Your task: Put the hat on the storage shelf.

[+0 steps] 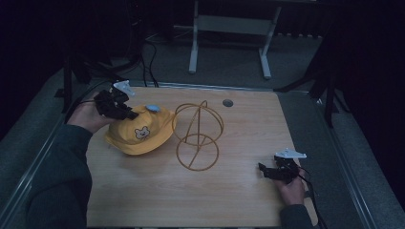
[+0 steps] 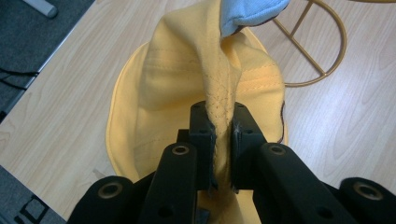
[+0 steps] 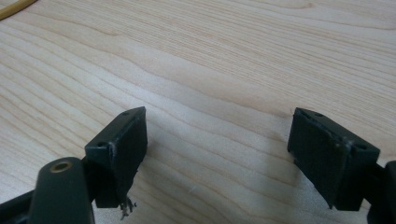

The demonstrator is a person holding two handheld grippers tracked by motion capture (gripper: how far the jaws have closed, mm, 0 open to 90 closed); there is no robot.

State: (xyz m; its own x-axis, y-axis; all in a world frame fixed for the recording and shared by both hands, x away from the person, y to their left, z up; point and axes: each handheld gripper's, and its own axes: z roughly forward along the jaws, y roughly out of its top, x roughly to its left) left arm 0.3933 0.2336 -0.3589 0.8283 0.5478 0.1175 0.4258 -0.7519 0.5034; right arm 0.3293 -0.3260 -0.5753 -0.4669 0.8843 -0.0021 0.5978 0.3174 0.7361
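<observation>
A yellow child's hat point(image 1: 139, 136) with a small bear patch and a light blue top button lies on the left of the wooden table point(image 1: 229, 200). My left gripper point(image 1: 130, 114) is shut on a fold of the hat's crown and pulls the cloth up. In the left gripper view the yellow cloth point(image 2: 187, 84) runs pinched between the two pads, by the left gripper point(image 2: 219, 140). A gold wire hat stand point(image 1: 197, 136) rises just right of the hat. My right gripper point(image 1: 264, 170) rests open near the table's right front, with nothing but bare wood between the jaws in the right gripper view point(image 3: 217, 154).
A round grey grommet point(image 1: 228, 102) sits in the table's far edge. Beyond the table stand a white desk frame point(image 1: 229, 33) and dark tripod legs point(image 1: 329, 86) on grey carpet. Cables run on the floor at the back left.
</observation>
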